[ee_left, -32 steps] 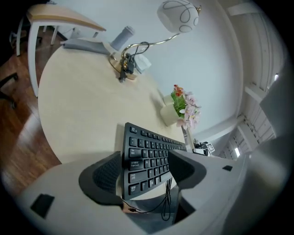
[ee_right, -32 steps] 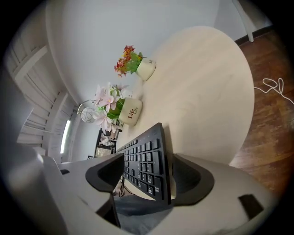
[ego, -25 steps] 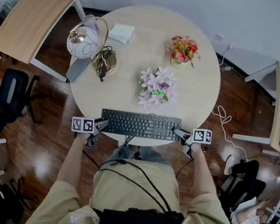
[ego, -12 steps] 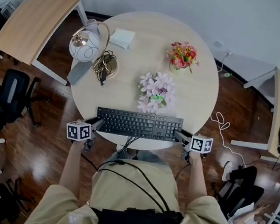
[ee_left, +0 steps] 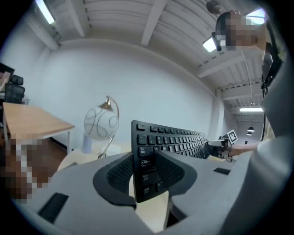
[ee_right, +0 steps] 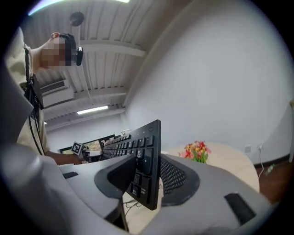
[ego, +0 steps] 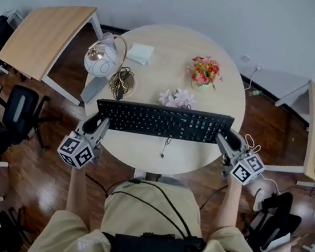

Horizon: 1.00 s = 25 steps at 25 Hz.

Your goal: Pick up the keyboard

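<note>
Bright, even room light; ceiling lamps [ee_left: 210,43] glare; fisheye edges dark, warped

black keyboard [ego: 164,121], beige table [ego: 199,157], pink flowers [ego: 177,98]

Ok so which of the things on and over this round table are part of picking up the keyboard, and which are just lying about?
In the job: keyboard, held up clear of the round table; left gripper and right gripper, each shut on one end.
Lying about: globe lamp, red flowers, pink flowers, folded white napkin.
</note>
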### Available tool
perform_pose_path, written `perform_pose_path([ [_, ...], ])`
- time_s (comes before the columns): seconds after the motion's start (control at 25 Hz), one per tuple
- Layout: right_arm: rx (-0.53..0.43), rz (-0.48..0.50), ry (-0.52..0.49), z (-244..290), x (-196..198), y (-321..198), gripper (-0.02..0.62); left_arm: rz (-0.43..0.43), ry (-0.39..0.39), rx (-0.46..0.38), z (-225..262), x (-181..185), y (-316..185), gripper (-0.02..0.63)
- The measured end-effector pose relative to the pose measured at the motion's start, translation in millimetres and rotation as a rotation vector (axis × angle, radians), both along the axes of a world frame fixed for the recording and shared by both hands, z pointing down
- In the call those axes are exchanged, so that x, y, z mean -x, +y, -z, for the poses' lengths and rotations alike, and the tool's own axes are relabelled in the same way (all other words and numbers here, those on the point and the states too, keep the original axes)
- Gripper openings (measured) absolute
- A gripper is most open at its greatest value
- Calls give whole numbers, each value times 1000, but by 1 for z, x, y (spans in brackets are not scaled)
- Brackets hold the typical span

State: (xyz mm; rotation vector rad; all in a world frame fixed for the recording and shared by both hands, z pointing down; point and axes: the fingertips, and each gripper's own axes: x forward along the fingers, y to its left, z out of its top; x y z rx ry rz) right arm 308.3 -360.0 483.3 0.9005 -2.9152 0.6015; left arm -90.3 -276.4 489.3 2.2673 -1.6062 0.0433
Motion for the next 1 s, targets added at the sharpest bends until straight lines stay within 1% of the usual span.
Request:
perform_pose_path([
  [0.08, -78, -23, -5, 35, -1, -9, 172, 2, -4, -68, 28, 1, -13, 129],
  [0.2, -197, -52, -7, 79, -2, -21, 170, 4, -9, -148, 63, 0, -26, 129],
  [0.28, -251, -67, -19, 100, -4, -26, 170, 1, -25, -198, 85, -1, -31, 129],
  [0.36, -285, -100, -29, 118, -10, -28, 170, -2, -43, -239, 103, -2, -33, 129],
  [0.44, -308, -114, -39, 129, -13, -29, 170, -1, -55, -270, 118, -3, -35, 129],
  [0.56, -324, -94, -52, 133, -10, -26, 170, -1, -66, -290, 128, -3, -35, 129],
  [0.68, -327, -81, -54, 133, -6, -25, 170, 2, -69, -292, 128, -1, -35, 130],
  [0.84, -335, -108, -48, 136, -6, -28, 170, 11, -68, -289, 127, 3, -33, 129],
  [1.0, -340, -78, -45, 138, 0, -26, 170, 17, -65, -290, 128, 6, -32, 129],
])
